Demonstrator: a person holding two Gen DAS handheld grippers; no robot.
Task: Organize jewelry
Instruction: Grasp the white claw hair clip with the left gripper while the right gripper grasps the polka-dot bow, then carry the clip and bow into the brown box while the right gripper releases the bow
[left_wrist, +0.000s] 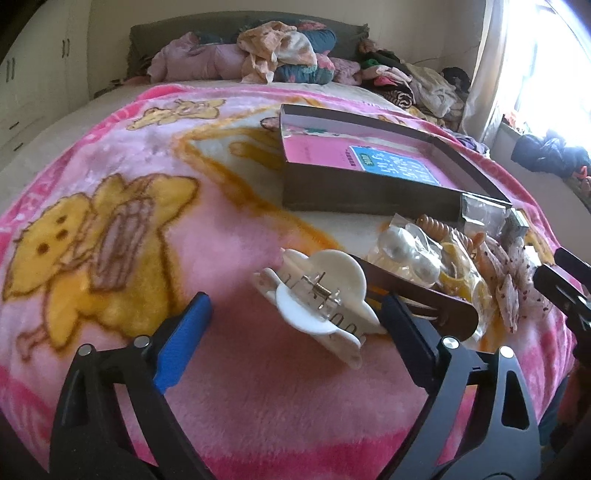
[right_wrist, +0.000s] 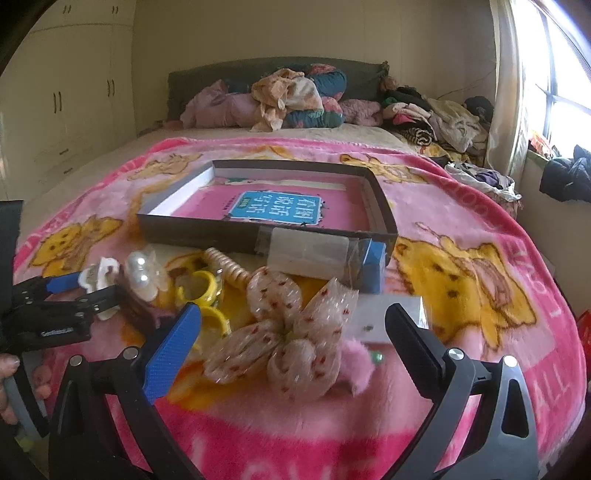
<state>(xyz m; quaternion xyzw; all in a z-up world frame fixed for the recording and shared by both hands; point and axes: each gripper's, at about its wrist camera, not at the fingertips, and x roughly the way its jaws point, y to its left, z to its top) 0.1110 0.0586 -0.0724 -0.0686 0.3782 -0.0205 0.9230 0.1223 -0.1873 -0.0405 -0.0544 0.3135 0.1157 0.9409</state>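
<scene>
A white claw hair clip (left_wrist: 317, 299) lies on the pink blanket (left_wrist: 258, 387) between the fingers of my left gripper (left_wrist: 295, 332). The jaws stand wide and the blue pad (left_wrist: 184, 343) is clear of the clip, so the gripper is open. In the right wrist view a sheer bow with red dots (right_wrist: 280, 343) lies between the spread fingers of my right gripper (right_wrist: 293, 347), which is open and not pressing on it. Behind sits a shallow dark box (right_wrist: 203, 232) with a pink book inside. My left gripper (right_wrist: 92, 288) shows at the left, around the white clip (right_wrist: 98, 275).
Between the two grippers lie bagged pearl pieces (left_wrist: 406, 254), a brown clip (left_wrist: 424, 299), yellow rings (right_wrist: 201, 291) and a spiral tie (right_wrist: 229, 269). A clear packet (right_wrist: 310, 254) and a blue box (right_wrist: 371, 269) lean on the dark box. Clothes are piled at the headboard (right_wrist: 288, 99).
</scene>
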